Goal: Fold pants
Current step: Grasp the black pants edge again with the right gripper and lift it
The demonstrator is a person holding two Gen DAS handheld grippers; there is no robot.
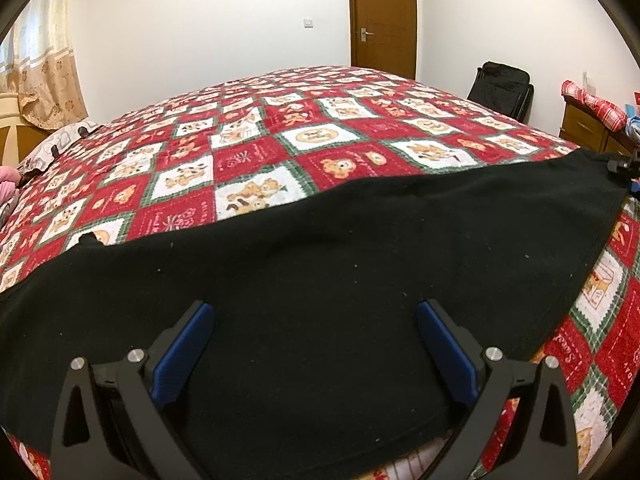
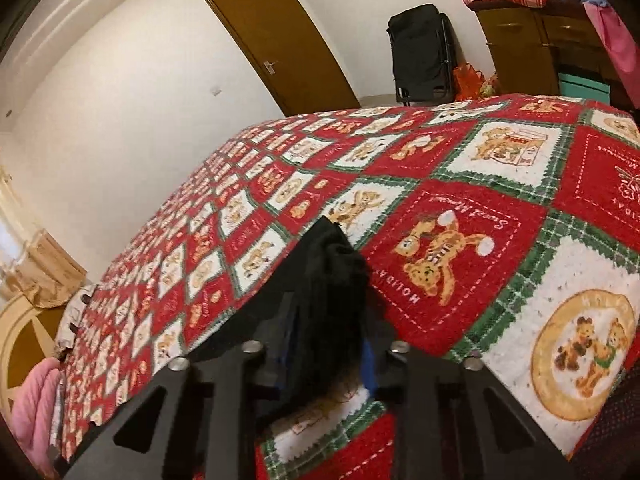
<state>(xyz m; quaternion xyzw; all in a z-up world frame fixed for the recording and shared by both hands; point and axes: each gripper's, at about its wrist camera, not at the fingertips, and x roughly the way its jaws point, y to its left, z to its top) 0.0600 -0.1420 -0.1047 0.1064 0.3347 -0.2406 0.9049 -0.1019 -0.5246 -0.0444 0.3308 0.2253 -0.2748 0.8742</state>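
I see the black pants [image 1: 320, 272] lying flat along the near edge of the bed [image 1: 280, 128] (the one with the red teddy bear blanket). My left gripper [image 1: 314, 344] hangs over the pants with its blue pads [image 1: 184, 352] spread wide, holding nothing. My right gripper [image 2: 328, 344] is pinched tight on a bunched corner of the pants near the bed's right side.

One pair of black pants [image 1: 320, 260], one quilt [image 1: 280, 140], one door [image 1: 382, 16], two hand-held grippers.
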